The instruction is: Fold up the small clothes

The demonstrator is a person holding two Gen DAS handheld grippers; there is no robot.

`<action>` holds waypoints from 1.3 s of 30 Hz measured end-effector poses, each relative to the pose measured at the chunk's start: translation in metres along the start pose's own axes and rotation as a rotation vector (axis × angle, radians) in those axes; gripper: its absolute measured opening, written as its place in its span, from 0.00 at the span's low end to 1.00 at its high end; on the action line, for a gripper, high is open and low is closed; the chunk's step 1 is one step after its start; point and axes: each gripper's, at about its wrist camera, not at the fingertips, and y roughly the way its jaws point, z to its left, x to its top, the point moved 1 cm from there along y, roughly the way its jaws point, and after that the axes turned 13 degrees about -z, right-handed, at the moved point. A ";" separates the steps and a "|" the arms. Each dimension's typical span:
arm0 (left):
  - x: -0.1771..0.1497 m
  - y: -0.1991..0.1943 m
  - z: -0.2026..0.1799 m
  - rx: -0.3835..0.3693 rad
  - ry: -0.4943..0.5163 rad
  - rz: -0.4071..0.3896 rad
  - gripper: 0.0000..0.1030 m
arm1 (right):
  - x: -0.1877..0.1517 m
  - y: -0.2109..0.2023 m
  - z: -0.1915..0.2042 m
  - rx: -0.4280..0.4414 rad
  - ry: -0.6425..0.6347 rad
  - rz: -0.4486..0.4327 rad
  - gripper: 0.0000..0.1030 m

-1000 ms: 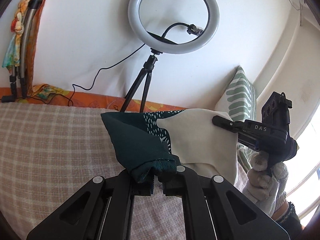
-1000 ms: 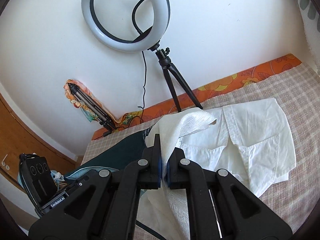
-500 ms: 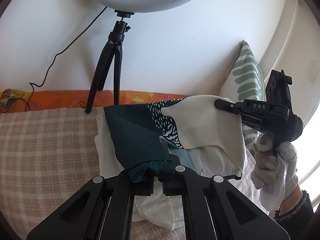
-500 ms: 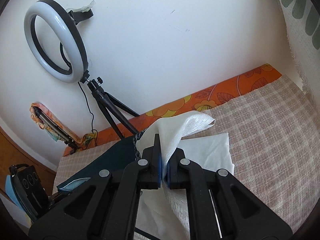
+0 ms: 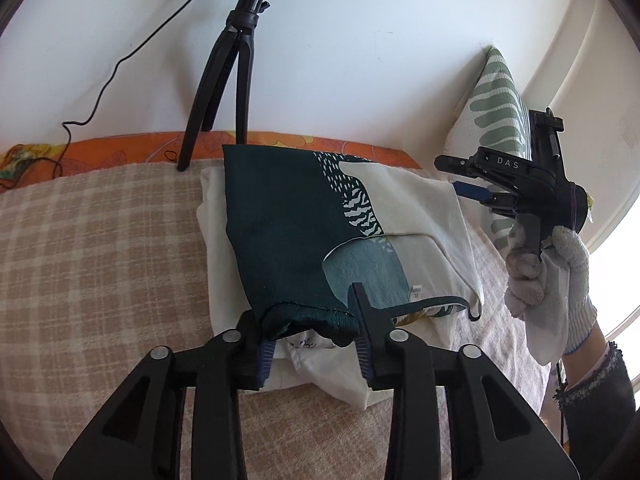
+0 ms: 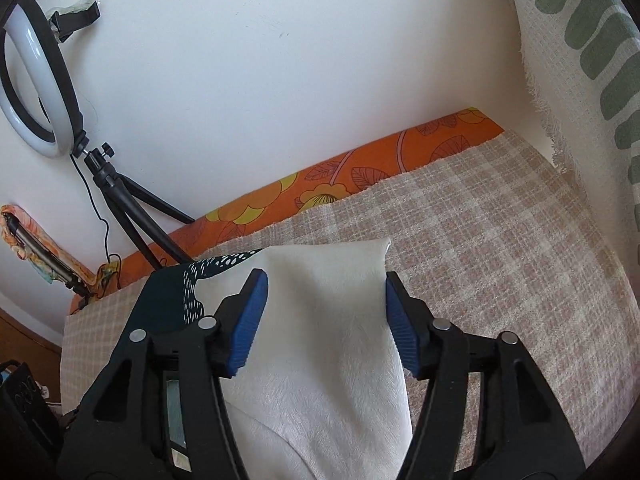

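Patterned green-and-cream garment (image 5: 320,232) is now lying folded on a white shirt (image 5: 218,276) at centre frame, on the checked cover (image 5: 100,260) — half a second ago both grippers were pinching it in the air. Left gripper (image 5: 312,334) is now standing wide apart, the dark green hem bunching between its fingers. Right gripper (image 6: 324,320) is also spread wide over the cream corner, its blue pads (image 6: 248,320) no longer clamping the cloth. Tripod (image 5: 228,80) is standing at upper centre, a leaf-print pillow (image 5: 500,120) at right.
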 end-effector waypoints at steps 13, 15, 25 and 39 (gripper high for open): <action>0.004 -0.054 -0.009 0.027 0.063 -0.059 0.67 | -0.003 -0.053 0.027 -0.025 -0.036 -0.035 0.64; 0.003 -0.064 -0.011 0.029 0.069 -0.066 0.68 | -0.005 -0.066 0.035 -0.027 -0.041 -0.046 0.64; 0.002 -0.126 -0.022 0.034 0.092 -0.117 0.70 | -0.011 -0.144 0.084 -0.026 -0.085 -0.111 0.70; -0.017 -0.219 -0.025 0.074 0.146 -0.202 0.78 | -0.067 -0.237 0.157 -0.016 -0.196 -0.192 0.96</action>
